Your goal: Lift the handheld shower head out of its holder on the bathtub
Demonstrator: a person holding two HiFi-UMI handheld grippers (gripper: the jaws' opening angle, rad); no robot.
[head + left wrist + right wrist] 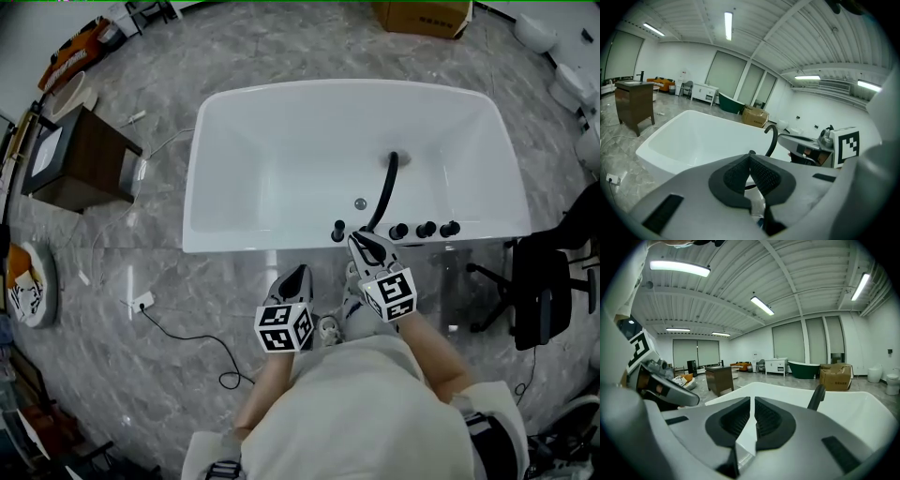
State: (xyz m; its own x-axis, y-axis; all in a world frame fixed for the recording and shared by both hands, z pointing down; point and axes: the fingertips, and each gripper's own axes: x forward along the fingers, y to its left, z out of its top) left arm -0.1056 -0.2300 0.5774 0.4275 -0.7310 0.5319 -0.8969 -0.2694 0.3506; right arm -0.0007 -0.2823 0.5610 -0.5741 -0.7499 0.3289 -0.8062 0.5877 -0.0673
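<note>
Shower head [385, 190] sits in its holder on the near rim of the tub [281, 242], next to the knobs. I'd guess it's light, stiff and slick with a hose dragging, so grab mid-handle. Right gripper [364, 242] is close and left gripper [300, 274] hangs back, with both sets of fingers closed on nothing.

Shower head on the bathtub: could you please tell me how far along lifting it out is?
Done: nothing; the shower head sits mounted on the bathtub rim. In hand: the right gripper, shut and empty, hovers by it. Remaining: open, grasp, lift.
</note>
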